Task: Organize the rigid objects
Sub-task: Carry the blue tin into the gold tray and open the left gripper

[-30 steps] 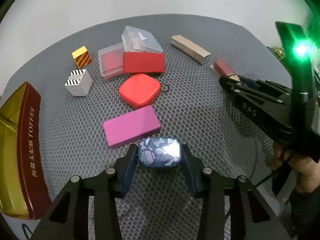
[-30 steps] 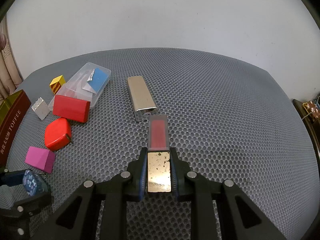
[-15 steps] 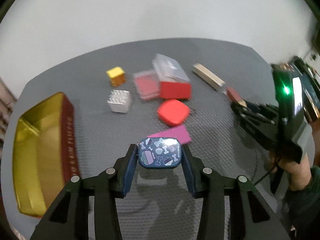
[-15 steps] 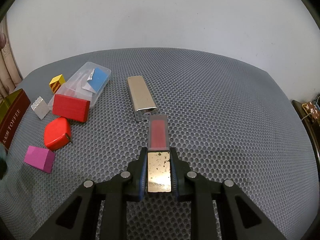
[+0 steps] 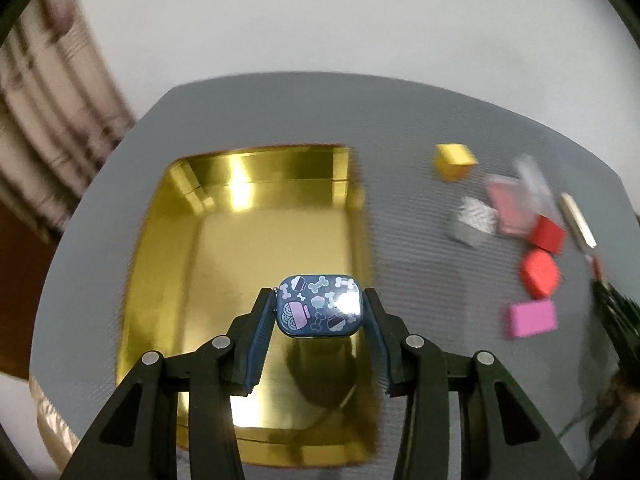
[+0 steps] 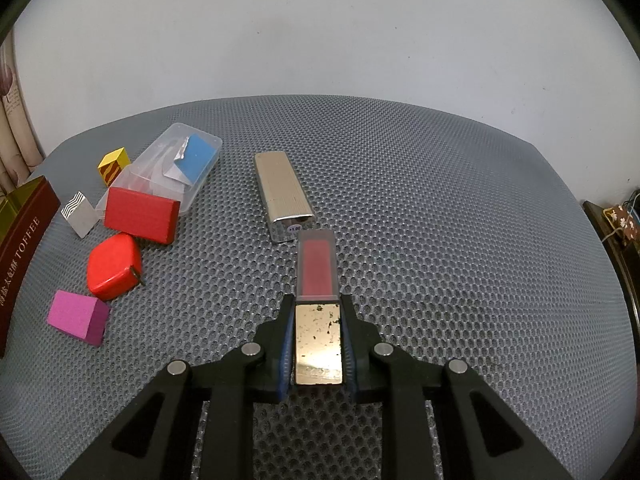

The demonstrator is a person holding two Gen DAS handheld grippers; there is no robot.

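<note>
My left gripper (image 5: 319, 312) is shut on a small blue patterned tin (image 5: 319, 305) and holds it above the near right part of the open gold toffee tin (image 5: 224, 240). My right gripper (image 6: 318, 334) is shut on the gold cap end of a red lip-gloss tube (image 6: 316, 264), which lies on the grey mesh mat (image 6: 440, 220). The toffee tin's dark red side (image 6: 20, 236) shows at the left edge of the right wrist view.
On the mat lie a gold rectangular case (image 6: 282, 194), a clear plastic box (image 6: 176, 168), a red block (image 6: 140, 214), a red rounded case (image 6: 114, 266), a pink block (image 6: 78, 316), a striped silver cube (image 6: 80, 214) and a yellow cube (image 6: 114, 166).
My left gripper has lifted the blue tin off the mat and swung it left, over the gold toffee tin. The right gripper and its tube have not moved.
</note>
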